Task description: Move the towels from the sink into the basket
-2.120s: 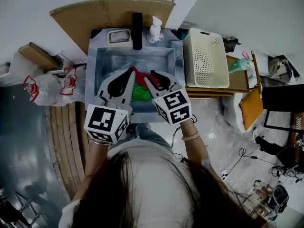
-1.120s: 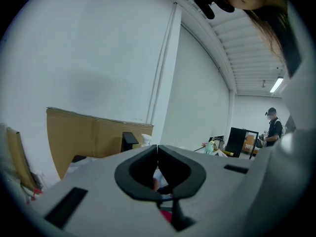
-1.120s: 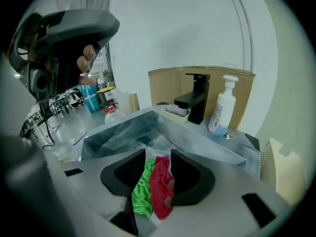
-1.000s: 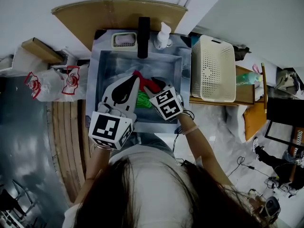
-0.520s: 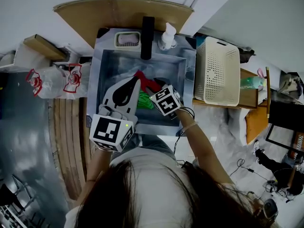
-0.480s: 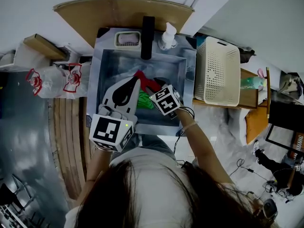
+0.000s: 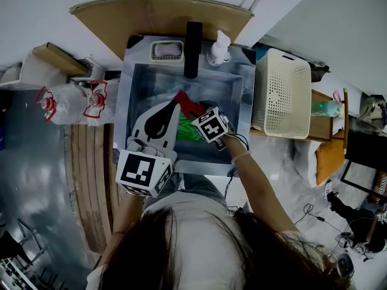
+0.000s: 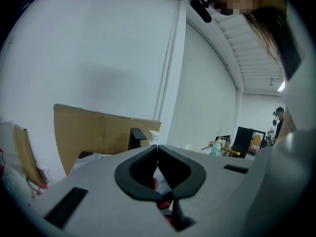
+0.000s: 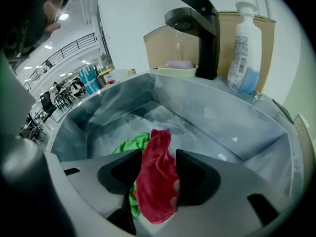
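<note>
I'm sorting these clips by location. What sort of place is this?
Probably a mock-up wash station in a workshop or lab, not a home kitchen: the sink and black tap are backed only by cardboard, and a balcony railing shows beyond, as in a large hall.

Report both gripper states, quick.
Left gripper: closed, holding nothing.
Right gripper: open; its jaws have just been opening, with the red towel between them, not yet gripped.
</note>
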`<state>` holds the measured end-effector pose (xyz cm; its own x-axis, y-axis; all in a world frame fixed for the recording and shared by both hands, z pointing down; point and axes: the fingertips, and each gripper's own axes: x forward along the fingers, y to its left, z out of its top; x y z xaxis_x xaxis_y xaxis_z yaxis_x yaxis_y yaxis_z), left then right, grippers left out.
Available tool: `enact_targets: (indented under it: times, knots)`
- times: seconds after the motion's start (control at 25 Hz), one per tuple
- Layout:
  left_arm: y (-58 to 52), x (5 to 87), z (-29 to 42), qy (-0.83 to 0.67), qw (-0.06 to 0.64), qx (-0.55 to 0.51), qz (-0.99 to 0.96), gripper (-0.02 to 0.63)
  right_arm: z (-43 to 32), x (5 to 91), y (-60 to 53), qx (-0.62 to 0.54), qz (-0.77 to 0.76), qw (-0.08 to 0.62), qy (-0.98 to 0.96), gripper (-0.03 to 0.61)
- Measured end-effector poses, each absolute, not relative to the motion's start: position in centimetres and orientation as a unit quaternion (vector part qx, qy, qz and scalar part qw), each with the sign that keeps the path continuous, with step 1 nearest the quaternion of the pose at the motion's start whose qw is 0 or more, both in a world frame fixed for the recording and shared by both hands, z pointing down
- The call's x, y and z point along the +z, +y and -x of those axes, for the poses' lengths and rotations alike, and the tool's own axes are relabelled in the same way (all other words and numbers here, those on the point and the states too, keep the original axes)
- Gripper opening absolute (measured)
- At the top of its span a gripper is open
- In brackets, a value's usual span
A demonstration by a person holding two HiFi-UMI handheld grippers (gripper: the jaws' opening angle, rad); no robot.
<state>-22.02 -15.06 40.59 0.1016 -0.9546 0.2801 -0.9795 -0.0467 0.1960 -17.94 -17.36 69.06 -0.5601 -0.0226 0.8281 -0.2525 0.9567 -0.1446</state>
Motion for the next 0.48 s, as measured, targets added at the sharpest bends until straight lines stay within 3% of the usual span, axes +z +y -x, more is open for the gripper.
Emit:
enact_targets:
  times: [0.48]
  knots:
    - [-14.8,41.7,22.0,-0.669,0.181,0.038,-0.720,0.008,17.4,73.0,-17.5,0.153,-0.075,0.500,-0.849,0.241]
